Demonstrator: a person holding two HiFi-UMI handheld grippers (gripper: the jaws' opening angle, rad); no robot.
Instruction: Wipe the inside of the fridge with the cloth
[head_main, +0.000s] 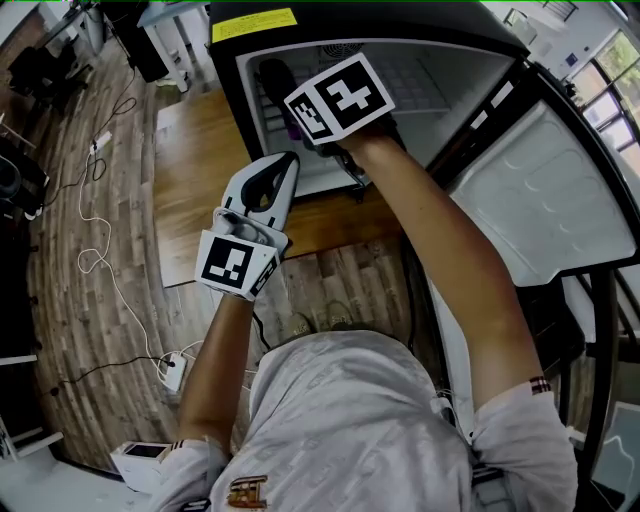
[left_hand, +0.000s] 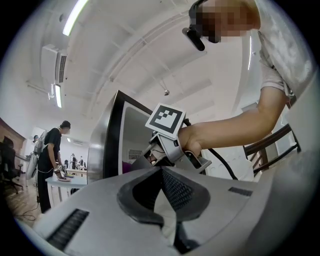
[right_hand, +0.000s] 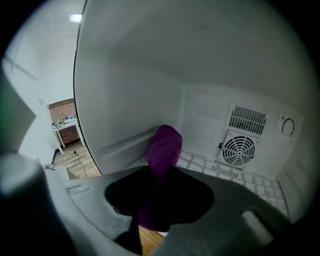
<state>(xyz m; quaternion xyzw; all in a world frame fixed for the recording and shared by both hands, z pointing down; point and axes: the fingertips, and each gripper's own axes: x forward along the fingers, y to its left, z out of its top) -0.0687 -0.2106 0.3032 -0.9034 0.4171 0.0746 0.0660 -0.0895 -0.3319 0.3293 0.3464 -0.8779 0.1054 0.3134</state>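
A small black fridge (head_main: 360, 22) stands open, its white door (head_main: 540, 190) swung out to the right. My right gripper (head_main: 290, 118) reaches into the white interior (head_main: 430, 80), shut on a purple cloth (right_hand: 165, 145). The cloth sticks out past the jaws towards the fridge's left wall (right_hand: 130, 90), near the wire shelf (right_hand: 260, 182) and the fan vent (right_hand: 239, 150). Whether it touches the wall I cannot tell. My left gripper (head_main: 288, 165) hangs outside, in front of the fridge, jaws together on nothing. The left gripper view shows the right gripper's marker cube (left_hand: 166, 118) at the fridge opening.
The fridge sits on a wooden board (head_main: 200, 180) on the plank floor. White cables (head_main: 100, 260) and a power strip (head_main: 172, 372) lie to the left. A black chair frame (head_main: 600, 330) stands beside the door. A person (left_hand: 50, 155) stands at a far table.
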